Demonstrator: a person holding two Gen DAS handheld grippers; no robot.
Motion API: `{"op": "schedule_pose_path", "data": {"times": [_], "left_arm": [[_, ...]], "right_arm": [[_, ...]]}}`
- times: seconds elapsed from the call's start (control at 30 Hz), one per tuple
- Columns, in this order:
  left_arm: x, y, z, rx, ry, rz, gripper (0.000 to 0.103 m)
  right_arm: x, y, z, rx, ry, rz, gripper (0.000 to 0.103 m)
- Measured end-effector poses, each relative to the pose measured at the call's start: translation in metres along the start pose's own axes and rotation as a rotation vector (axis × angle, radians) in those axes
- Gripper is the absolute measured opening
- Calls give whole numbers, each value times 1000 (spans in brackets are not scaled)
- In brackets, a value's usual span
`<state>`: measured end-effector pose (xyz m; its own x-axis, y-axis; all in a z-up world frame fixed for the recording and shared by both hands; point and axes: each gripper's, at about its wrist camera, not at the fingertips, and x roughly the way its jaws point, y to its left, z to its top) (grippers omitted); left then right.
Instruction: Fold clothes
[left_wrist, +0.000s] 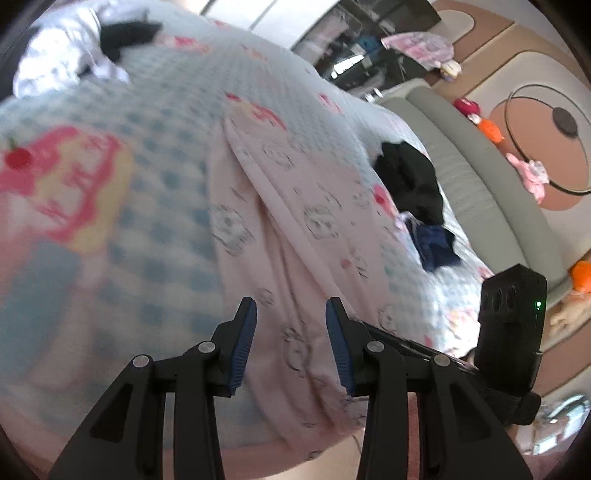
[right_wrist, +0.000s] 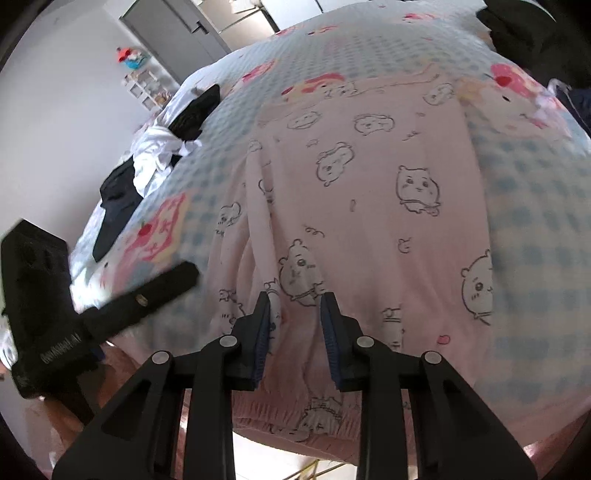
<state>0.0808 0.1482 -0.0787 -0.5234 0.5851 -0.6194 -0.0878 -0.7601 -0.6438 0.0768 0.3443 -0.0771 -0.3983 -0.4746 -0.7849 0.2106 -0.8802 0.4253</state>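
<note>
left gripper (left_wrist: 290, 325) hovers over the near edge of the bed (left_wrist: 155, 177), jaws apart, nothing between the pads, only pink cloth below them. right gripper (right_wrist: 293, 325) sits just beside it over the same edge, jaws narrower but still parted; whether the left pad is touching a raised fold of the cloth can't be told, no clear clamp. both point steeply down toward the near hem.

pink pyjama garment (right_wrist: 369, 206) with cartoon animal print lies spread from the near edge toward the middle of the bed, elastic waistband (right_wrist: 295, 413) hanging at the near edge, a long crease running lengthwise. judgement: thin, light, floppy knit, no stiffness, will drape and bunch, won't slip much on the checked bedspread. best hold is the waistband, one gripper near each side, pinching both layers.

further out: black clothes (left_wrist: 410, 181) near the right edge, a navy piece (left_wrist: 436, 247) beside them, white and black garments (right_wrist: 159, 147) at the far left edge.
</note>
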Motion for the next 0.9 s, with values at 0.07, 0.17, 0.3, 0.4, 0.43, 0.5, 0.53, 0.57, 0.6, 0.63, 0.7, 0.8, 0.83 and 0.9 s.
{"op": "schedule_pose_path", "data": {"times": [0.07,0.17,0.3,0.4,0.43,0.5,0.53,0.57,0.6,0.63,0.7,0.8,0.83,0.9], "left_arm": [[6,2,-2,-36,20,-60,40],[13,6,-3,-96,41,-151,42],[8,13,-3,-159,27,-220,44],[-5,11,-2,-126,-15,-206,44],[-5,9,-2,-111,-9,-202,44],[3,8,-3,-98,25,-181,44],[9,8,-5,-96,47,-161,44],[13,7,-7,-95,60,-149,42],[17,6,-9,-94,69,-142,42],[19,5,-10,-88,70,-140,42],[21,1,-10,-70,66,-142,45],[30,2,-9,-68,68,-110,42],[30,1,-9,-61,60,-98,31],[26,-5,-8,-23,33,-61,9]], "right_arm": [[1,0,-2,-12,4,-17,30],[1,2,-6,-33,12,-6,34],[-10,7,-9,-72,18,118,40],[-23,5,-6,-84,-25,122,41],[-27,2,-5,-77,-47,86,41],[-27,-9,-2,-40,-48,36,42],[-25,-18,-1,-8,-39,29,42],[-24,-25,-1,21,-30,27,42],[-22,-29,-2,32,-26,20,42],[-21,-32,-2,41,-22,12,42],[-20,-36,-3,42,-17,-5,42],[-23,-42,-6,49,-19,-23,48],[-24,-46,-7,53,-21,-28,49],[-20,-48,-6,59,-13,-43,49]]}}
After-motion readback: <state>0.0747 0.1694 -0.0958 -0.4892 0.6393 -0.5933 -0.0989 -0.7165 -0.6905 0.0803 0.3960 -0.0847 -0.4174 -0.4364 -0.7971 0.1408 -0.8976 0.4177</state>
